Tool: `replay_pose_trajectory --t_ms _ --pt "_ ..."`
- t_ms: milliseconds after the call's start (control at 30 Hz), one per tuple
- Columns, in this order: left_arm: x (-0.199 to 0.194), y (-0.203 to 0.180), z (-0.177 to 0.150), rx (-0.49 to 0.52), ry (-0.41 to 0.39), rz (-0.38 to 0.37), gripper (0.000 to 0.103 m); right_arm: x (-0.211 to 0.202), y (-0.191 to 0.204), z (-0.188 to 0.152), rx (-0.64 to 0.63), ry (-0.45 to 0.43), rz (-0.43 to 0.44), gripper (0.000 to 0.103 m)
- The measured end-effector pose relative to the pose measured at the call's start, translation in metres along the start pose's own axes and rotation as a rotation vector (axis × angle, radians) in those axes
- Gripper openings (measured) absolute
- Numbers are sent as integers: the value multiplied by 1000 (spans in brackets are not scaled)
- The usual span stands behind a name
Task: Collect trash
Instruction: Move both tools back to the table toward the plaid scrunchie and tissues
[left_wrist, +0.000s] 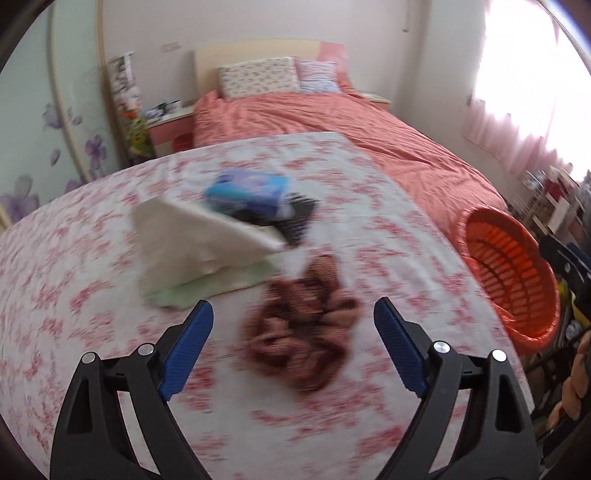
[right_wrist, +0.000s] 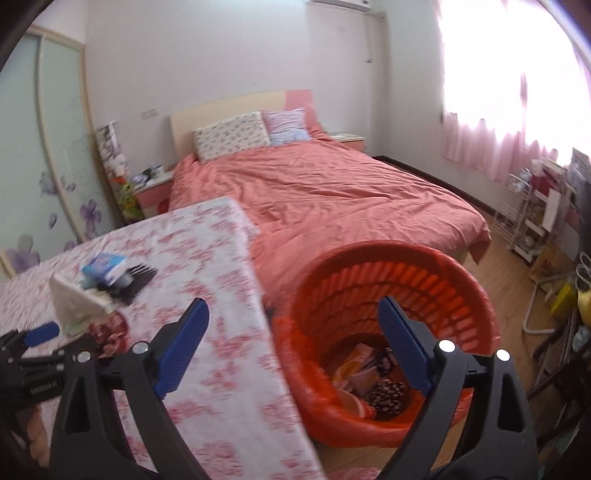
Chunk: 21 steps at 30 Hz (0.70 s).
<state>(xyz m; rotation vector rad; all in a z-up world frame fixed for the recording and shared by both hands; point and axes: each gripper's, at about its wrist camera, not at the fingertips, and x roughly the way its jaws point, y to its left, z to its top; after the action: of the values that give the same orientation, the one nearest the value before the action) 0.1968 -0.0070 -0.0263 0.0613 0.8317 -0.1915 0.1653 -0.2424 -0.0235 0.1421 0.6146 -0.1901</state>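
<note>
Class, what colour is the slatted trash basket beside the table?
Orange-red basket, lined with a matching bag; clearest in the right wrist view.

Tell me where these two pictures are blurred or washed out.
Left wrist view: motion blur smears the reddish crumpled wad and white tissue; the window is blown out. Right wrist view: orange basket is sharper, the tablecloth is blurred, and the window glares.

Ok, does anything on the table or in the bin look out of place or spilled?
Nothing is spilled. A crumpled reddish wrapper and a loose white tissue lie on the table, not in the orange bin, which already holds wrappers.
</note>
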Motion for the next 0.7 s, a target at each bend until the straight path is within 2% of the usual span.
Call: replay_pose_trajectory --t_ms 200,300,467,633,700 --pt "-3 70 -10 -109 -20 115 88 20 73 -8 -87 115 120 91" --pt "-6 97 -17 -139 -37 158 88 28 109 -16 -169 137 116 91" --pt "-12 127 -27 -162 -53 178 88 47 143 -20 -142 205 185 91" --pt "-11 144 -29 -187 -49 178 88 62 168 -26 -162 246 205 80" --pt "-10 147 -30 -196 -47 174 88 71 176 -31 -177 278 198 70"
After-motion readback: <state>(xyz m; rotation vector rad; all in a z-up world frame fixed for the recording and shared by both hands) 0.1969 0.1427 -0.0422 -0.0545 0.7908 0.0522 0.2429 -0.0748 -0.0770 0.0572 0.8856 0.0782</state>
